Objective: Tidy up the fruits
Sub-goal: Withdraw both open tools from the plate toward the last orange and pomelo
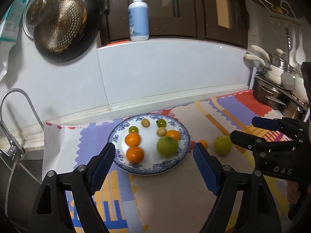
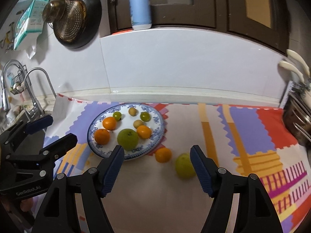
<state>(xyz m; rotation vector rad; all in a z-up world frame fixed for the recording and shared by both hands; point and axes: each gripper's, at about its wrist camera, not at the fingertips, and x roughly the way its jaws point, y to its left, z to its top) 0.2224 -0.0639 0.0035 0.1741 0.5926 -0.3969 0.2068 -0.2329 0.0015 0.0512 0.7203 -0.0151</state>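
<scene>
A blue-patterned plate (image 1: 180, 134) (image 2: 93, 134) on the colourful mat holds several fruits: three oranges, a green apple (image 1: 167, 146) (image 2: 127, 138), two small green fruits and two small yellow ones. Off the plate to its right lie a loose orange (image 2: 163, 155) (image 1: 204, 143) and a second green apple (image 2: 184, 166) (image 1: 223, 145). My left gripper (image 1: 154, 151) is open and empty, just in front of the plate. My right gripper (image 2: 157, 154) is open and empty, with the loose orange and apple between and just beyond its fingers.
A tiled wall stands close behind the mat. A sink and taps (image 2: 33, 89) are at the left. Pots and utensils (image 1: 276, 89) stand at the right. A pump bottle (image 1: 138, 19) sits on the ledge; pans (image 1: 64, 23) hang on the wall.
</scene>
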